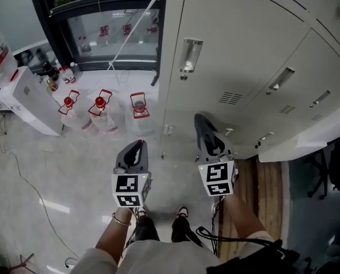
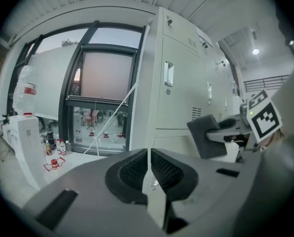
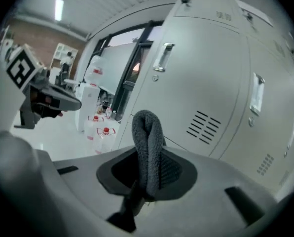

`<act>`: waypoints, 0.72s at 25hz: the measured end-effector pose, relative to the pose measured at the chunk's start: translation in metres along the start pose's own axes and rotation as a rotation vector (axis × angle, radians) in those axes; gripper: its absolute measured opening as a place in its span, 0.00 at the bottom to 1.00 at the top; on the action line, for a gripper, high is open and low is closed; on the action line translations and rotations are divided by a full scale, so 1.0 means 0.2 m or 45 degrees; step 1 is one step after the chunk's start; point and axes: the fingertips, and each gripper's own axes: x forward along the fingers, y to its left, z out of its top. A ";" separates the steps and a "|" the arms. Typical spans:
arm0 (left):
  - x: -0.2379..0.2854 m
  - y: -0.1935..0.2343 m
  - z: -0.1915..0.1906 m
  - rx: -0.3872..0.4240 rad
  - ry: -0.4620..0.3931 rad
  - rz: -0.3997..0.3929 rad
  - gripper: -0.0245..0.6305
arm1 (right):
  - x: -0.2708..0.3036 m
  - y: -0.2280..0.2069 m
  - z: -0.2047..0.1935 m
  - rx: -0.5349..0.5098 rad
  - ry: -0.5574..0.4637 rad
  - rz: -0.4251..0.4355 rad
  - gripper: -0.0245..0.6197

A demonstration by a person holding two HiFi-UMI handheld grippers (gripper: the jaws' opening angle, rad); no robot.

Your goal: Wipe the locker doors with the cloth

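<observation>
Closest to us, the left tongs [image 2: 149, 169] are pressed together with nothing between them, held low and off to the side of the lockers. Beside them the right tongs [image 3: 146, 174] pinch the cloth [image 3: 148, 147], a dark grey towel folded into a narrow upright loop that stands up past the tips. Beyond it rise the pale locker doors [image 3: 206, 83], and the cloth seems not yet against them. We judge that wiping has not started on this door. The main risk is the grip: only the base of the loop is clamped, so dragging it across the metal could pull it loose. The loop could also flop over, letting the hard tips scrape the paint. The handle [image 3: 164, 57] and the vent slots [image 3: 203, 125] could snag it too. Farther off, water jugs [image 1: 101, 113] stand on the floor [image 1: 39, 170].
</observation>
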 end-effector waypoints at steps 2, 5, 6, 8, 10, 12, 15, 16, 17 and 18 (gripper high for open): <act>0.03 0.03 -0.05 -0.019 0.020 -0.005 0.07 | 0.05 0.03 0.04 -0.233 0.000 -0.007 0.14; 0.05 0.06 -0.10 -0.061 0.031 0.002 0.07 | 0.09 0.09 0.08 -0.572 -0.015 -0.024 0.14; 0.06 0.07 -0.11 -0.073 0.029 0.006 0.07 | 0.09 0.11 0.10 -0.671 -0.019 -0.032 0.14; 0.07 0.08 -0.13 -0.085 0.026 0.012 0.07 | 0.11 0.14 0.12 -0.845 -0.033 -0.052 0.14; 0.07 0.09 -0.14 -0.091 0.029 0.016 0.07 | 0.14 0.18 0.13 -0.978 -0.044 -0.069 0.14; 0.07 0.10 -0.16 -0.094 0.033 0.018 0.07 | 0.18 0.21 0.14 -1.073 -0.045 -0.091 0.14; 0.05 0.12 -0.18 -0.095 0.042 0.018 0.07 | 0.24 0.24 0.16 -1.168 -0.049 -0.149 0.14; 0.05 0.13 -0.19 -0.094 0.039 0.022 0.07 | 0.26 0.25 0.16 -1.191 -0.056 -0.168 0.14; 0.05 0.15 -0.20 -0.094 0.033 0.028 0.07 | 0.28 0.26 0.16 -1.216 -0.066 -0.188 0.14; 0.04 0.16 -0.21 -0.096 0.031 0.033 0.07 | 0.30 0.27 0.16 -1.242 -0.078 -0.212 0.14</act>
